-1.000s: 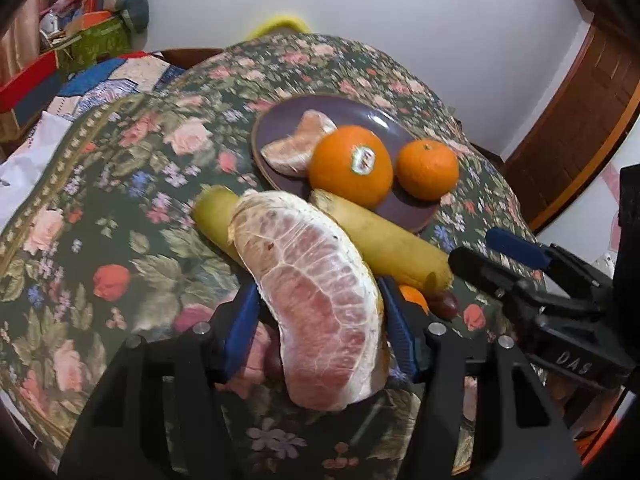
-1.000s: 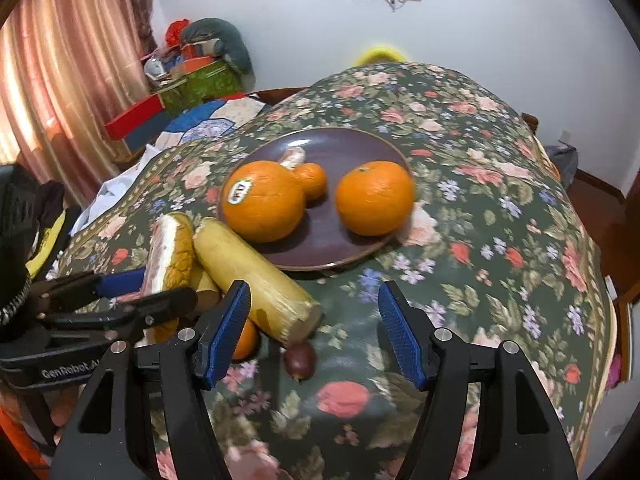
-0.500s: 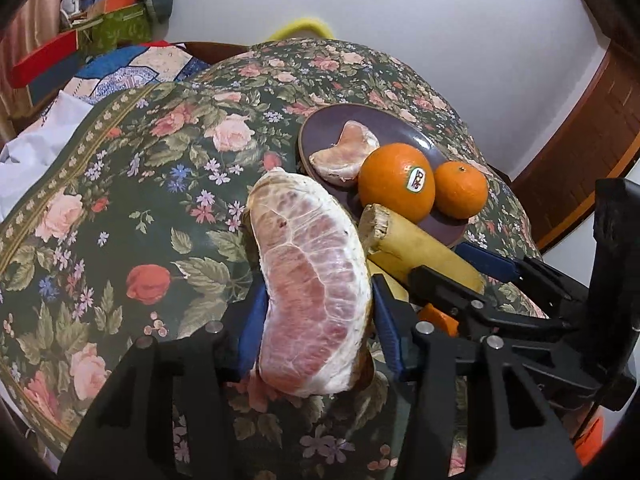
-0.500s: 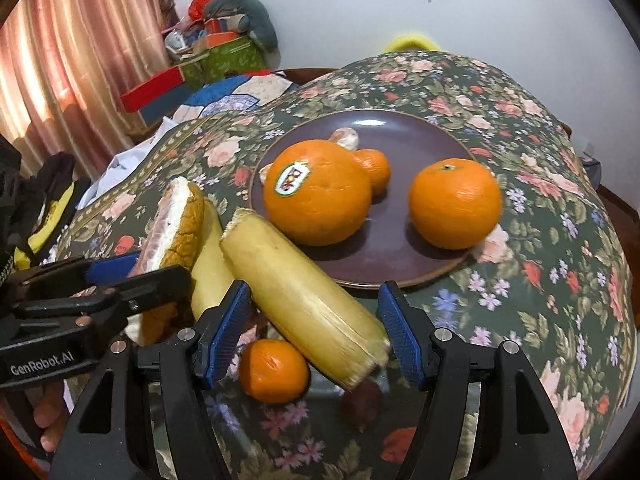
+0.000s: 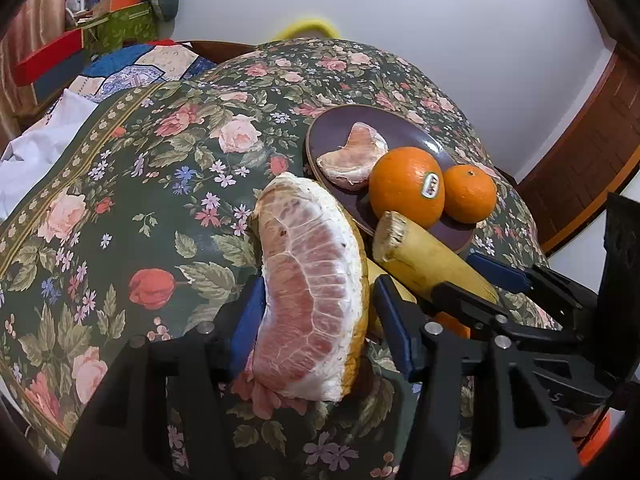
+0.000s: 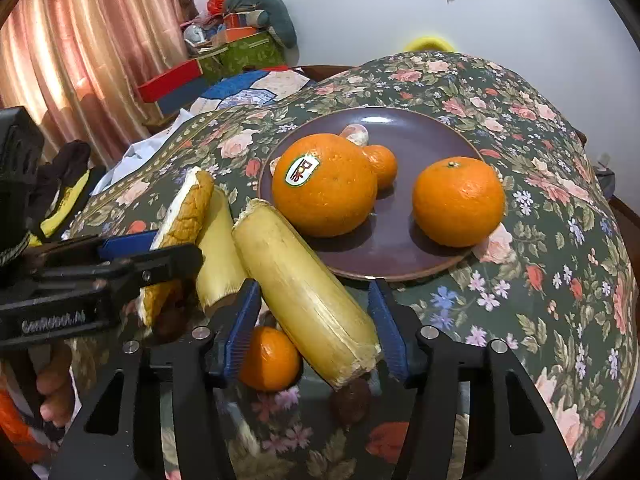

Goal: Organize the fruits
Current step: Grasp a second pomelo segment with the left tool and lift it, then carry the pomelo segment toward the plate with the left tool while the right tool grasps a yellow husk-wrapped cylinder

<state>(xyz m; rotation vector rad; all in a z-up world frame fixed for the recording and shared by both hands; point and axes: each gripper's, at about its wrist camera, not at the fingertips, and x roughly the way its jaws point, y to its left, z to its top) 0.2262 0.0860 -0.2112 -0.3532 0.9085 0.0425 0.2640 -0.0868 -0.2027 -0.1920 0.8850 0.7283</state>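
Note:
A peeled pomelo wedge (image 5: 312,292) stands on the floral cloth between the pads of my left gripper (image 5: 318,292). Its jaws are opening, and the right pad stands just off the rind. My right gripper (image 6: 314,292) is closing on a yellow cane piece (image 6: 308,292), with both pads against its sides. A second cane piece (image 6: 218,248) lies beside it. The brown plate (image 6: 420,136) holds a stickered orange (image 6: 324,192), a smaller orange (image 6: 458,200), a little mandarin (image 6: 382,164) and a pomelo segment (image 5: 354,156).
A small mandarin (image 6: 268,356) and a dark round fruit (image 6: 350,400) lie under the right gripper. A person's hand (image 6: 52,388) shows at the lower left. Boxes (image 6: 240,52) and a curtain (image 6: 80,40) stand behind the table. The cloth falls away at the right.
The right gripper moved forward over the cane piece and its jaws narrowed onto it. The left jaws squeezed the pomelo wedge, then eased off; the plate now sits further right in that view.

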